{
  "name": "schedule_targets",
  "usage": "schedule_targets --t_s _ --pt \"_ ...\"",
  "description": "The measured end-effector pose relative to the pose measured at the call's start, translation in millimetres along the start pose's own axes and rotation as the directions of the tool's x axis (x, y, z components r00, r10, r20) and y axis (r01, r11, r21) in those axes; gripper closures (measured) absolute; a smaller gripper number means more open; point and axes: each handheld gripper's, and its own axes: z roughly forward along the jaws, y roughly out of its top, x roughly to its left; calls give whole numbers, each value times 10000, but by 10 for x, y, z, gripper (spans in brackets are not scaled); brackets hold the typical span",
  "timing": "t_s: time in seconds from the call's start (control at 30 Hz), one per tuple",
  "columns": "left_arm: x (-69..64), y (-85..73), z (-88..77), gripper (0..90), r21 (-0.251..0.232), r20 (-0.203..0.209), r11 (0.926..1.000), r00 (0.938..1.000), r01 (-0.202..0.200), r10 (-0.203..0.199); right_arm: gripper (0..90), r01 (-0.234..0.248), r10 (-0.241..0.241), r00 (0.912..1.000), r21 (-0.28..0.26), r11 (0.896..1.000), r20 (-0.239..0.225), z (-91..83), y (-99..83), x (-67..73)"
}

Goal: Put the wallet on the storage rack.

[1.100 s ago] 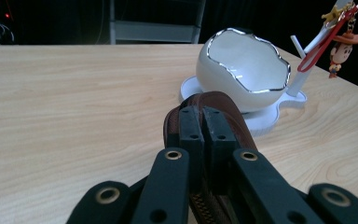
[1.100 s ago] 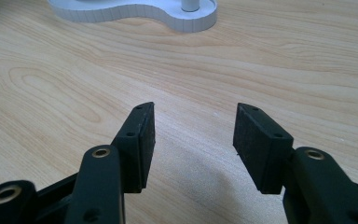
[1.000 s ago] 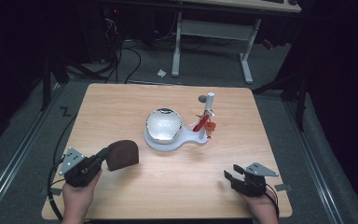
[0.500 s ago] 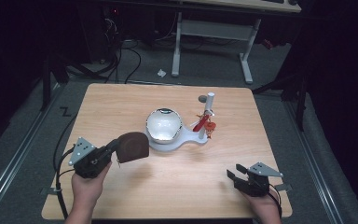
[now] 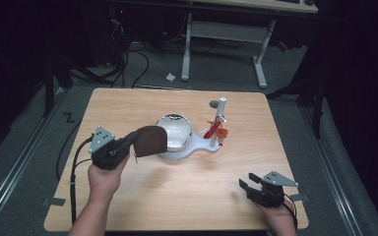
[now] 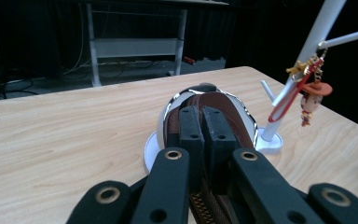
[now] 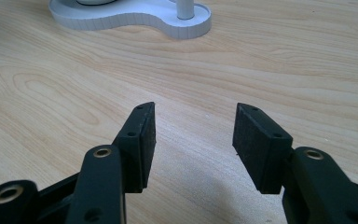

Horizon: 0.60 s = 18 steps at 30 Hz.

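Two grippers: left gripper (image 5: pixel 128 142) clamps a brown pouch (image 5: pixel 150 141) beside the mirror stand (image 5: pixel 197 147); right gripper (image 5: pixel 248 189) gapes empty near the table (image 5: pixel 128 103) edge, bare wood around.

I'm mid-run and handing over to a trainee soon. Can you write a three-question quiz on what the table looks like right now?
1. True or false: the left gripper is shut on the brown zip pouch.
2. What hangs on the white peg stand?
A. a cowboy-figure keychain
B. a pair of scissors
C. a roll of tape
3. Fill in: the right gripper has its jaws ____ with bare wooden table between them.

Key: 1 true; 2 A; 3 open. The pouch is held above the table next to the shiny silver bowl on the stand's white base.
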Motion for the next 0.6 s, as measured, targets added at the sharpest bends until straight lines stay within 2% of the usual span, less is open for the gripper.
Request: schedule_targets --t_s 0.37,0.6 --pt "54 79 306 878 457 -385 9989 9992 79 -61 497 -5 5 10000 -1 10000 -35 3 -1 -4" --pt "58 153 462 878 862 -565 9963 9983 -58 107 499 -31 31 10000 8 10000 -50 1 -3 -10"
